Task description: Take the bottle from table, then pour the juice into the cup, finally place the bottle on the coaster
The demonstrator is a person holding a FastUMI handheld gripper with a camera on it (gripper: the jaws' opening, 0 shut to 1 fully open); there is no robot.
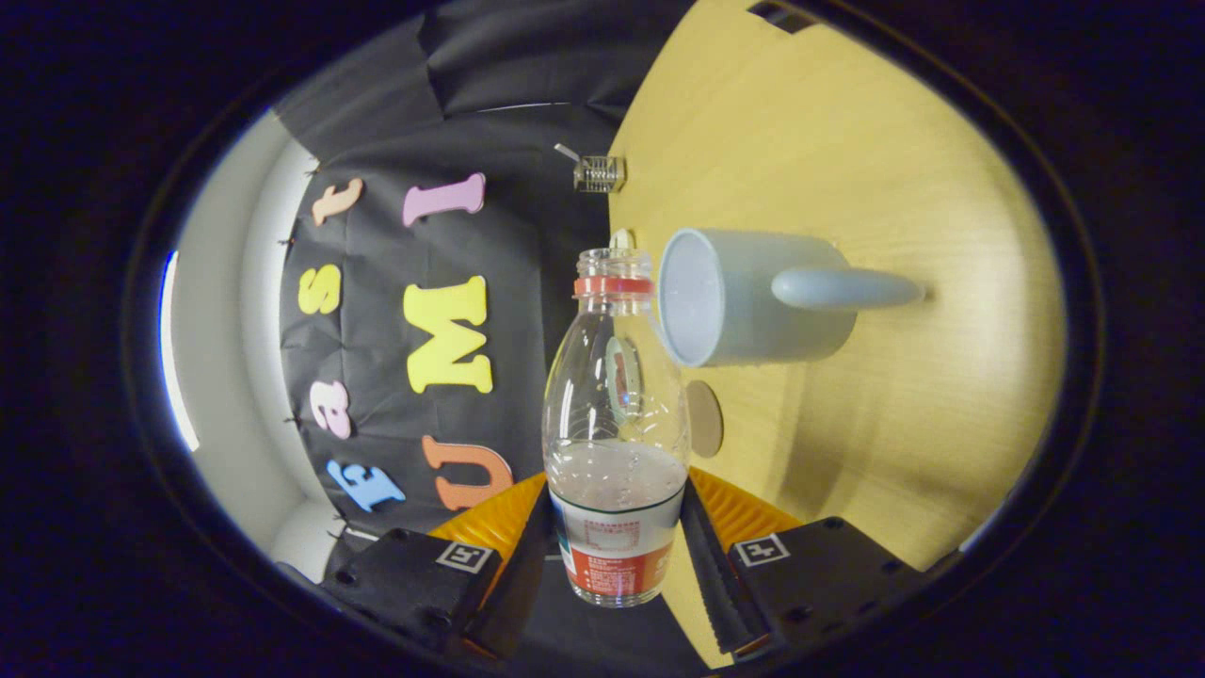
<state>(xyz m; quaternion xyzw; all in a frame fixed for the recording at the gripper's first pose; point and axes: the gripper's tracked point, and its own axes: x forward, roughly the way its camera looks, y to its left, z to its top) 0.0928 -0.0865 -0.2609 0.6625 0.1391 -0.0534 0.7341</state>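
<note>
1. Gripping the clear bottle (614, 443) by its labelled lower body, the gripper (617, 551) has both fingers pressed against its sides.
2. Bottle is uncapped, with a red neck ring, its open mouth just beside the rim of the pale blue cup (753, 301).
3. Cup stands on the wooden table (904, 169), handle facing the camera.
4. Round coaster (704, 418) lies on the table near the bottle, below the cup.

Bottle (615, 443): clear plastic, uncapped, red neck ring, labelled base, partly filled with liquid; tipped toward the cup, clamped between both fingers.
Cup (744, 297): pale blue-grey mug on the wooden table, handle (facing the camera) prominent.
Coaster (704, 418): round, tan, flat beside the bottle.
</note>
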